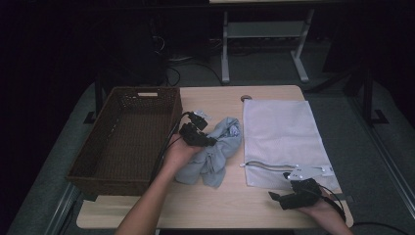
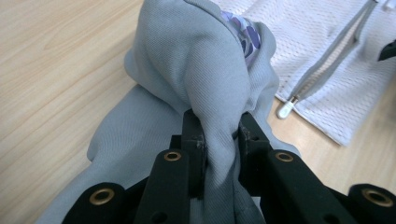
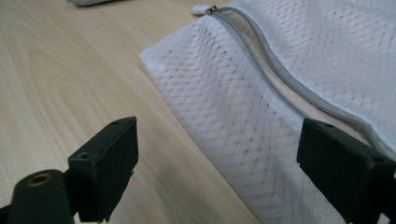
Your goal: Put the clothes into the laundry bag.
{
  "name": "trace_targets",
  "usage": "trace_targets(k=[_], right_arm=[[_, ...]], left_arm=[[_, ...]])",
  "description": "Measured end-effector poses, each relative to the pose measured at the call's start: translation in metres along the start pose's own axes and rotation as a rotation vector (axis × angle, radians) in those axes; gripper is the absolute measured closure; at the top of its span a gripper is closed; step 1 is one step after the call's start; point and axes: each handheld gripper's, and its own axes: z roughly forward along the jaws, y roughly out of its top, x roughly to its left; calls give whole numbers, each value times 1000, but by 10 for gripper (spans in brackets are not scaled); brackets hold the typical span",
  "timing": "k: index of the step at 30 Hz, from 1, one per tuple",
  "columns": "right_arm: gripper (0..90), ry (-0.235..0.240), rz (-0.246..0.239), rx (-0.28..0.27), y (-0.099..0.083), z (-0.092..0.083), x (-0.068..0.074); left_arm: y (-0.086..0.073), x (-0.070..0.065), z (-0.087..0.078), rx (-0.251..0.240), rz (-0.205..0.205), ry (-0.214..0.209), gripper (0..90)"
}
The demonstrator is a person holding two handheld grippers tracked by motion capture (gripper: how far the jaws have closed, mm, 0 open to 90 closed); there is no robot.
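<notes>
Left gripper [image 2: 219, 135] pinches a fold of the grey garment [image 2: 196, 70] on the bench [image 1: 215, 200], fingers closed on the cloth; right gripper [image 3: 219, 154], fingers spread wide and empty, waits at the mesh laundry bag [image 3: 299, 70], whose zipped mouth likely needs opening next.

My worktop [image 1: 215, 200] is pale wood. On it lie a brown wicker basket [image 1: 122, 142] at left, a crumpled grey garment [image 1: 215, 152] mid-table, and a white mesh laundry bag [image 1: 284, 137] at right.

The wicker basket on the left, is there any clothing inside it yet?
No, the basket holds nothing; the grey garment lies on the table beside it, pinched by the left gripper.
</notes>
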Motion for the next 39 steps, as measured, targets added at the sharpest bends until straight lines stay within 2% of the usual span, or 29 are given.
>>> trace_targets(k=[8, 9, 11, 12, 16, 17, 21, 22, 23, 31, 39], right_arm=[[122, 5, -2, 2, 0, 0, 0], [122, 5, -1, 3, 0, 0, 0], [121, 5, -2, 3, 0, 0, 0], [121, 6, -2, 1, 0, 0, 0], [121, 7, -3, 1, 0, 0, 0], [121, 6, -3, 2, 0, 0, 0], [121, 7, -5, 1, 0, 0, 1], [121, 6, -4, 2, 0, 0, 1], [121, 6, -4, 2, 0, 0, 1], [122, 7, -4, 4, 0, 0, 1], [127, 9, 3, 14, 1, 0, 2]], left_arm=[[-1, 4, 16, 1, -20, -11, 725], [-1, 5, 17, -2, -26, -11, 675], [0, 5, 16, -10, -30, -12, 656], [1, 5, 11, -24, -35, -9, 572], [3, 2, 0, -47, -40, -20, 453], [5, -2, -8, -61, -22, -9, 420], [6, -8, -19, -87, -13, -18, 334], [5, -12, -25, -88, -7, -42, 323], [4, -15, -26, -89, -6, -48, 311], [-15, -34, -30, -85, 4, -54, 244], [-43, -50, -34, -86, 18, -26, 207]])
